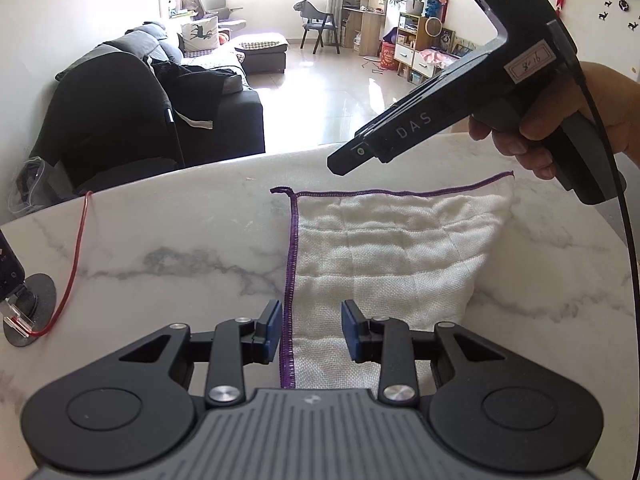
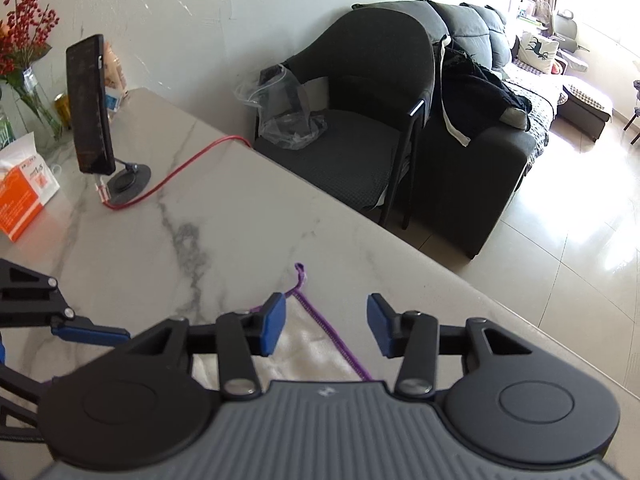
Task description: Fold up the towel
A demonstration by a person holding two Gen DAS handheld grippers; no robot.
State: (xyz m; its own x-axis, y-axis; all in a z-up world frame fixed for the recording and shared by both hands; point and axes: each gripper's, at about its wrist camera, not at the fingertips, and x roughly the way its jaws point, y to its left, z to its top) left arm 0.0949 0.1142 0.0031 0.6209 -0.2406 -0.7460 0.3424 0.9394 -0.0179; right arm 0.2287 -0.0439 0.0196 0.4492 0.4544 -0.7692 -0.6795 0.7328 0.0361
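Left wrist view: the right gripper [image 1: 346, 160] body, held in a hand [image 1: 560, 120], reads "DAS" along its side and carries a white label with handwriting too small to read with certainty. From this angle its fingertips cannot be told apart or together. The white towel [image 1: 384, 264], edged in purple stitching, lies flat on the marble table [image 1: 160, 248], its long axis running away from the camera; the far hem lies crosswise. The left gripper [image 1: 310, 330] hangs over the towel's near end with jaws apart, the left purple hem running between the blue pads [image 1: 272, 330], nothing clamped.

Right wrist view: the right gripper [image 2: 326, 326] stands with jaws apart above a corner of the towel [image 2: 308, 344]; the purple hem runs diagonally between the pads, a loose thread tail pointing away. An orange box [image 2: 24, 204] at left bears print, unreadable. A phone [image 2: 90, 104] stands upright on a stand, a red cable [image 2: 180, 176] beside it.
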